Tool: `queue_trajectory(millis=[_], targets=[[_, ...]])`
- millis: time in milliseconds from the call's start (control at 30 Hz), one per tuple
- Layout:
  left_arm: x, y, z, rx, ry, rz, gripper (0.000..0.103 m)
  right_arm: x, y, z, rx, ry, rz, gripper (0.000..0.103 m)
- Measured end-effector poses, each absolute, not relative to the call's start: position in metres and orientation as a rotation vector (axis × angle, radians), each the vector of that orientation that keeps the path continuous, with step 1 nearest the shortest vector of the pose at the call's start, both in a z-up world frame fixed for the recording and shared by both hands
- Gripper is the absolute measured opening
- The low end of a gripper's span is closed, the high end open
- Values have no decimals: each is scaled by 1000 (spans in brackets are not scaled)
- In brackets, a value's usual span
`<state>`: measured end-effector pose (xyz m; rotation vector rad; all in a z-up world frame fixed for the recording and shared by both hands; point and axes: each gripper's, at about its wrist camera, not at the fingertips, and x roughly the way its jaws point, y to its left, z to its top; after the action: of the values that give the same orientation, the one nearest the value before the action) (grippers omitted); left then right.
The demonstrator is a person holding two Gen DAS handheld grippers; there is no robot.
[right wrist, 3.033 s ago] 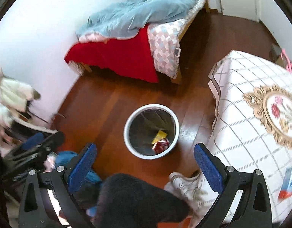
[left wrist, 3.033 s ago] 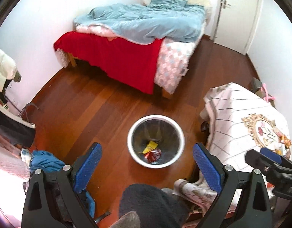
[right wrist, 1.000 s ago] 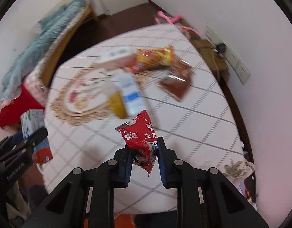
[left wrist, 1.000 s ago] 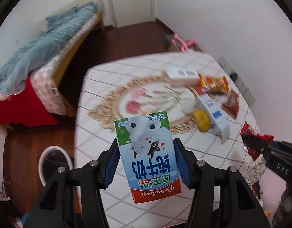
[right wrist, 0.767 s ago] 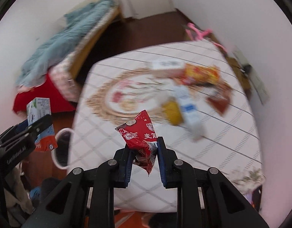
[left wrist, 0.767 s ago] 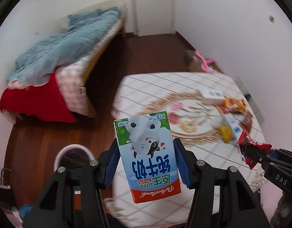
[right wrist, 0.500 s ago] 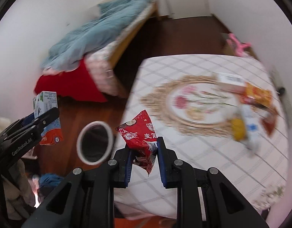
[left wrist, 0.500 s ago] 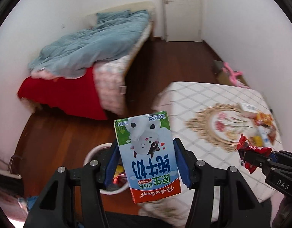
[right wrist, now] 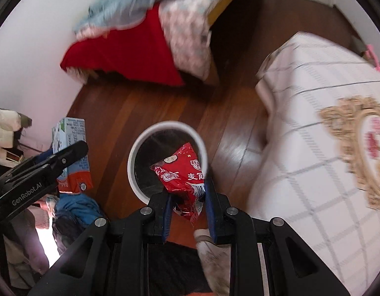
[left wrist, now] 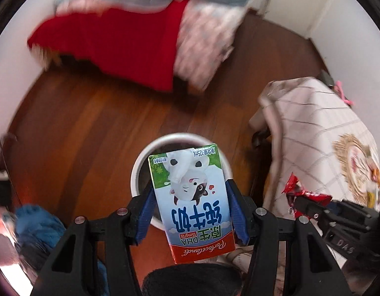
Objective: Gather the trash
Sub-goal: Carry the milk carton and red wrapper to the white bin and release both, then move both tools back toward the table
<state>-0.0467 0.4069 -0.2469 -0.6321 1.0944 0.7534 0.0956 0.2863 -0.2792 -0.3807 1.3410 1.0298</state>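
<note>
dark reddish wooden floor [left wrist: 91, 123] fills the left wrist view, with a bed [left wrist: 130, 32] draped in red, pale blue and checked covers blurred across the top and a table under a white grid-patterned cloth [left wrist: 313, 123] at the right. the left gripper [left wrist: 190, 212] has its blue-padded jaws closed on the sides of a milk carton [left wrist: 192, 197], which is held upside down so its cartoon cow and print read inverted. behind the carton, on the floor, stands a round white-rimmed trash bin [left wrist: 150, 148], and the carton covers most of its opening from this angle. at the lower right the right gripper [left wrist: 310, 207] comes into frame pinching a red snack wrapper [left wrist: 298, 194]. a blue cloth [left wrist: 36, 222] lies blurred at the lower left. from the right wrist view the same wooden floor [right wrist: 140, 108] shows, with the bed [right wrist: 150, 29] at the top and the clothed table [right wrist: 313, 98] on the right. the right gripper [right wrist: 187, 202] has its jaws drawn narrow on the crumpled red snack wrapper [right wrist: 182, 175], which sits in front of the trash bin [right wrist: 140, 153], overlapping the near right part of its rim. at the left the left gripper [right wrist: 64, 160] holds the milk carton [right wrist: 73, 155], seen edge-on to the left of the bin. the bin's contents cannot be made out in either view.
</note>
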Motion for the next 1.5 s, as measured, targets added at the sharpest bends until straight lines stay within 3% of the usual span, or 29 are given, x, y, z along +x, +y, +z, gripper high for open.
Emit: queue_trajectory(millis=[333,367,433,533,600,833,967,1500], targets=[[-52,481,-344,-807,1236,739,56,83,358,-396,-513,1519,972,25],[-51,486,-349,-803,1246,750,60,82,362,-401,-517,1524,970,25],[-53,494,-355,-797,1258,769,84,81,371,-411,-535,1532,967,25],[-58,502,-358,-802,1260,800,92,84,386,-420,-549,1535,967,27],[-64,504,-358,-800,1257,823,99,84,395,-424,-566,1531,961,40],[-91,491,-345,-690,1236,966,100,87,399,-420,-607,1474,944,88],[-103,478,-339,-669,1228,999,100,83,390,-410,-633,1432,931,103],[-125,418,-281,-650,1126,977,100,50,336,-342,-655,1299,939,103]])
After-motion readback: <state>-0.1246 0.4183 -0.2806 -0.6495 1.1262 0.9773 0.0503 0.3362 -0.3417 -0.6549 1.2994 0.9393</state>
